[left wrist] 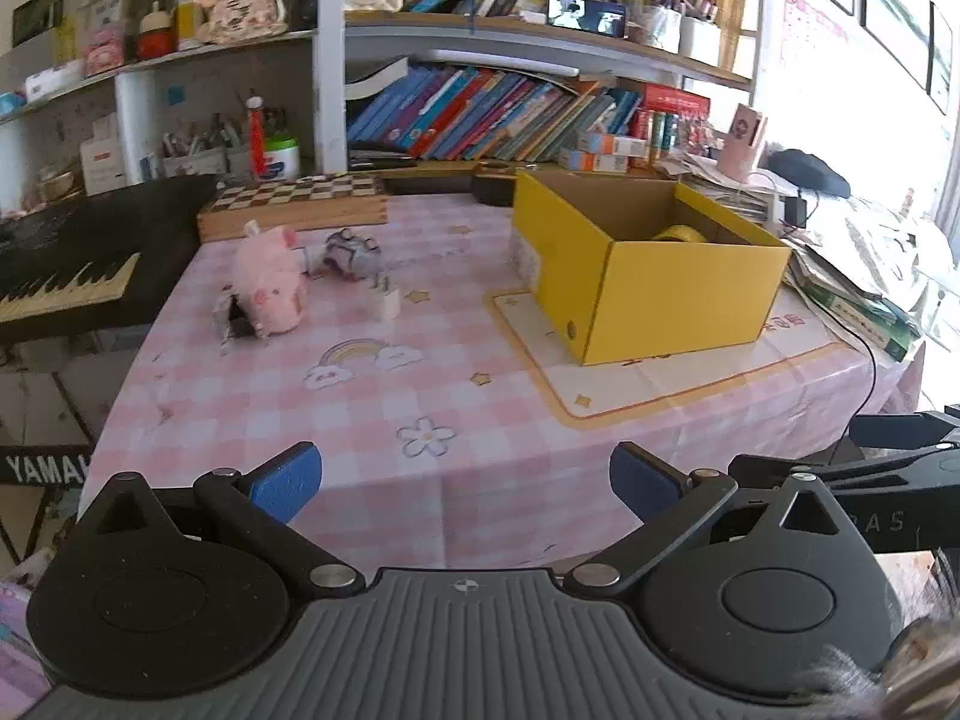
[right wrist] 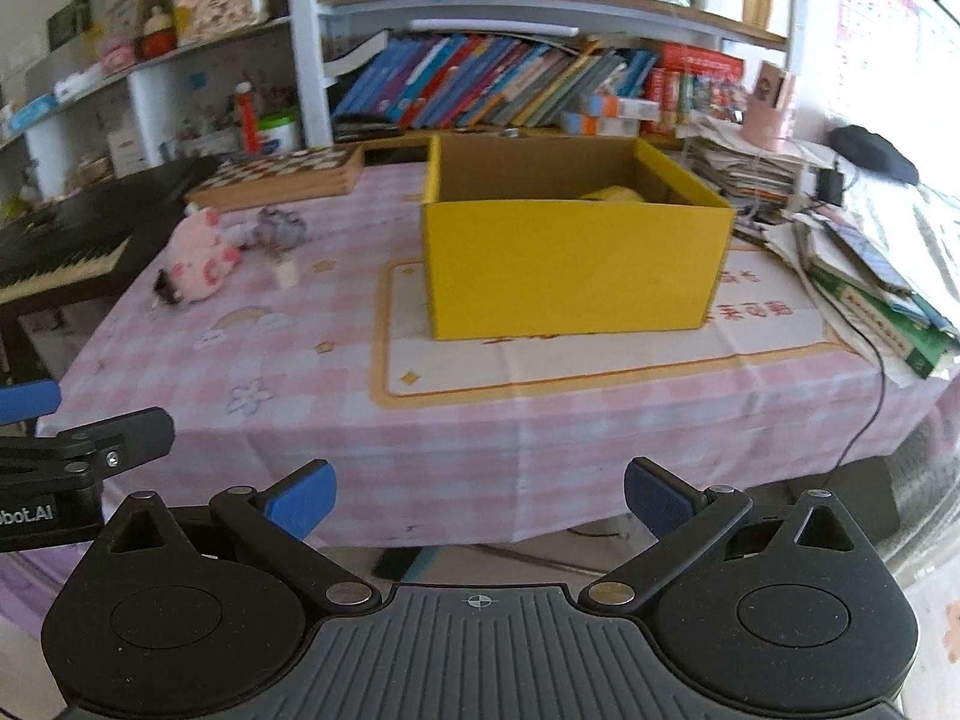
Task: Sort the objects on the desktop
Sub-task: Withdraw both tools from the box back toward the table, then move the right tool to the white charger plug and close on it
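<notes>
A yellow cardboard box stands open on the pink checked tablecloth, with a yellow roll inside. At the far left of the table lie a pink plush pig, a small dark item beside it, a grey toy and a white plug adapter. My left gripper is open and empty over the near table edge. My right gripper is open and empty, held in front of the table.
A black keyboard stands left of the table. A chessboard box lies at the back. Stacked books and papers crowd the right side, with a black cable hanging off. Bookshelves rise behind.
</notes>
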